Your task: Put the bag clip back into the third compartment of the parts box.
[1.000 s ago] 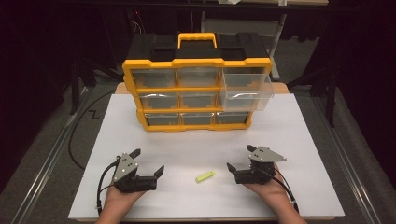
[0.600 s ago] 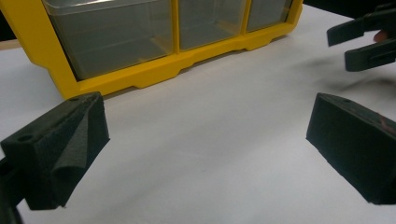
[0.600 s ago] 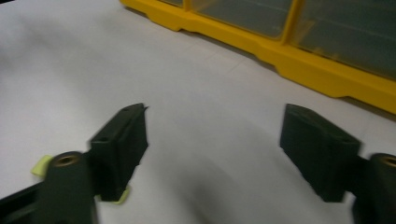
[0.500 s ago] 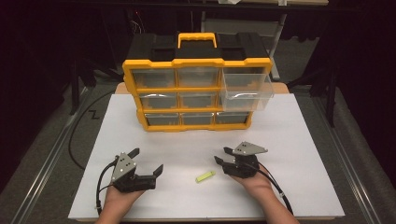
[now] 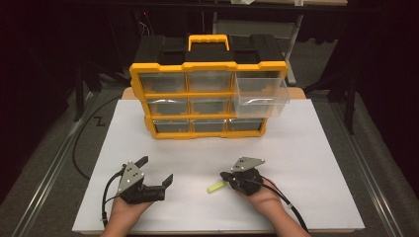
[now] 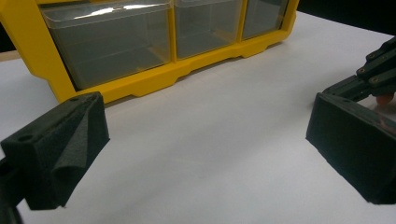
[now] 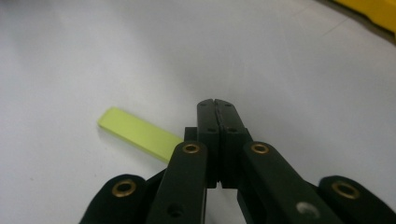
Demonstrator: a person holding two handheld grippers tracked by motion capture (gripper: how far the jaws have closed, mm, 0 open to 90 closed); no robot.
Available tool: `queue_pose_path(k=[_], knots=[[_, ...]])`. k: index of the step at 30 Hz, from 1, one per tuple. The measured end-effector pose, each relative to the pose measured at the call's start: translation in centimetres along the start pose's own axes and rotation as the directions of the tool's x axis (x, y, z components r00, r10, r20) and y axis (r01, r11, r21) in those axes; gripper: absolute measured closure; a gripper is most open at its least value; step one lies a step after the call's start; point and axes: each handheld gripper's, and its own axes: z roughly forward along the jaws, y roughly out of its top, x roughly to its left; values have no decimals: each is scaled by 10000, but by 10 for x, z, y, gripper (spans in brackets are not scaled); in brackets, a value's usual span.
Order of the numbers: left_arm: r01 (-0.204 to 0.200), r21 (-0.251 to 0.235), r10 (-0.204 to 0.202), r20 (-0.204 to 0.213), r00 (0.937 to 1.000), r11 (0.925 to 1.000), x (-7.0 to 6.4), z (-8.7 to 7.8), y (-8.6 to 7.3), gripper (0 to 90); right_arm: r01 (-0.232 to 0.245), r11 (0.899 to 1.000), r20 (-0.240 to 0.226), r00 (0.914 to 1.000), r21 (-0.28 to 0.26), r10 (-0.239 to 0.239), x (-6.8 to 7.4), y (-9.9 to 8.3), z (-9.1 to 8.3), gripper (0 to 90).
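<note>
A small yellow-green strip [image 5: 216, 187] lies flat on the white table near the front. My right gripper [image 5: 225, 177] is just right of it and shut, jaws pressed together with no gap. In the right gripper view the strip [image 7: 137, 133] runs from the left under the left jaw of the right gripper [image 7: 215, 101], so its near end is hidden. I cannot see anything between the jaws. My left gripper [image 5: 156, 169] rests at the front left, wide open and holding nothing. In its own view the left gripper [image 6: 205, 144] faces bare table.
A yellow and black drawer organizer [image 5: 207, 94] stands at the back middle of the white table top [image 5: 316, 148]. Its top right clear drawer [image 5: 262, 94] is pulled out. The organizer's bottom drawers [image 6: 140, 86] are ahead of the left gripper. Cables trail off the front edge.
My right gripper has moved left to the strip and gone from open to shut. The left gripper and the strip have stayed in place.
</note>
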Motion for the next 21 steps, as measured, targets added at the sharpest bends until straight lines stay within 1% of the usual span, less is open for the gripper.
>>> queue_pose_path(k=[1, 3, 8, 14, 20, 21], knots=[[-34, -5, 34, 24, 10000, 10000, 0, 0, 0, 6, 29, 10000, -12, 10000, 90, -29, 0, -1, 1, 900], [-51, -40, 51, 56, 10000, 10000, 0, -1, 0, 6, -7, 10000, -56, 10000, 83, 8, -1, -1, 0, 900], [-27, -3, 27, 87, 10000, 10000, 0, 0, 0, 8, 123, 9998, -54, 9999, 166, -122, 0, -2, -2, 900], [-101, -23, 102, 126, 9999, 9999, -1, -1, 0, 9, 337, 9992, -32, 9994, 212, -336, 5, -7, -8, 900], [-12, -58, 13, 172, 9999, 10000, 0, -2, 0, 10, 525, 9984, -88, 9986, 221, -523, 12, -13, -14, 900], [-3, -43, 3, 172, 9999, 10000, 0, -1, 0, 10, 625, 9978, -71, 9980, 222, -623, 12, -14, -14, 900]])
